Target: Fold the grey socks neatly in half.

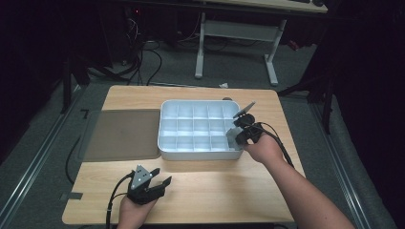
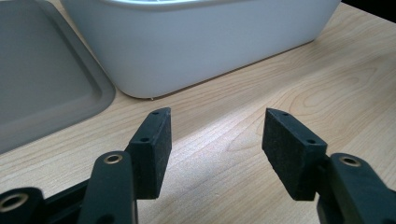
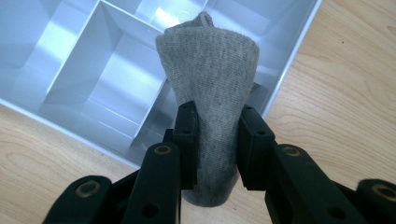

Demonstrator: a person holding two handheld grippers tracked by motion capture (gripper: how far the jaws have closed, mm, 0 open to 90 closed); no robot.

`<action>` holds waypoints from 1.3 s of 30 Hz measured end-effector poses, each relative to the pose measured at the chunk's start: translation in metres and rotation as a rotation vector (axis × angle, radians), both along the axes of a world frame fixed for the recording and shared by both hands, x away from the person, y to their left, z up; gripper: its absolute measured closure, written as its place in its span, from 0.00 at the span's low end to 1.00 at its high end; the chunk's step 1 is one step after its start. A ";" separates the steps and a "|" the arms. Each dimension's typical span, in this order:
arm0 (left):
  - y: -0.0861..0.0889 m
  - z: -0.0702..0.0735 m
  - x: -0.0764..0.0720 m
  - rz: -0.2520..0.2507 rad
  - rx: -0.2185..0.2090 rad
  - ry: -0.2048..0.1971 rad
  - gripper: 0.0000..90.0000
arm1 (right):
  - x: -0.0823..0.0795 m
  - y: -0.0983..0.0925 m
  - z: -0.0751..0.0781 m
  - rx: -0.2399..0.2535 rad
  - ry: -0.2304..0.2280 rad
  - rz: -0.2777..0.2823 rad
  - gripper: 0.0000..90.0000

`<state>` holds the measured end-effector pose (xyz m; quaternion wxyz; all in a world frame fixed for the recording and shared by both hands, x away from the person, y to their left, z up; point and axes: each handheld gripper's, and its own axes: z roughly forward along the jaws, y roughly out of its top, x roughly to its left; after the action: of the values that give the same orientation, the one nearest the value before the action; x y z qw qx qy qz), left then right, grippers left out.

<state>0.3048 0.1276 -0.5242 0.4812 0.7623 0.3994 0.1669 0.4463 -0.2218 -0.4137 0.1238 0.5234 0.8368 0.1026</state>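
**Rolled sock held over the tray's corner: snagging and unrolling are the risks**

A grey rolled sock [image 3: 211,88] is clamped between the jaws of the right tool [image 3: 215,140], which is held over the near right corner of the white divided tray [image 1: 165,125]. The roll appears wider than a single compartment, so it may be caught on a divider or left perched on the rim if it is lowered off-centre. Because the fabric is soft and gripped near one end, it may be unrolled or dragged back out when the jaws are released. The left tool [image 2: 217,140] is held with its jaws apart and empty above the tabletop [image 2: 280,84], near the grey lid [image 2: 42,79]; the tray is not steadied, so it may be shifted by any push.
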 end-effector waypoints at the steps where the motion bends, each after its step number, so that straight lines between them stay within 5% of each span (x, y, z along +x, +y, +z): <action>1: 0.000 0.000 0.000 0.001 -0.001 0.000 0.48 | 0.002 0.002 -0.004 -0.010 0.010 -0.002 0.81; 22: 0.000 -0.001 0.001 -0.001 0.012 -0.001 0.48 | 0.011 0.013 -0.043 -0.080 0.099 0.028 0.83; 39: -0.001 -0.002 0.001 -0.002 0.016 0.002 0.48 | 0.012 0.007 -0.037 -0.036 0.118 0.042 0.74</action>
<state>0.3060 0.1270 -0.5259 0.4750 0.7667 0.3976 0.1687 0.4586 -0.2145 -0.4509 0.0816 0.5086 0.8551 0.0592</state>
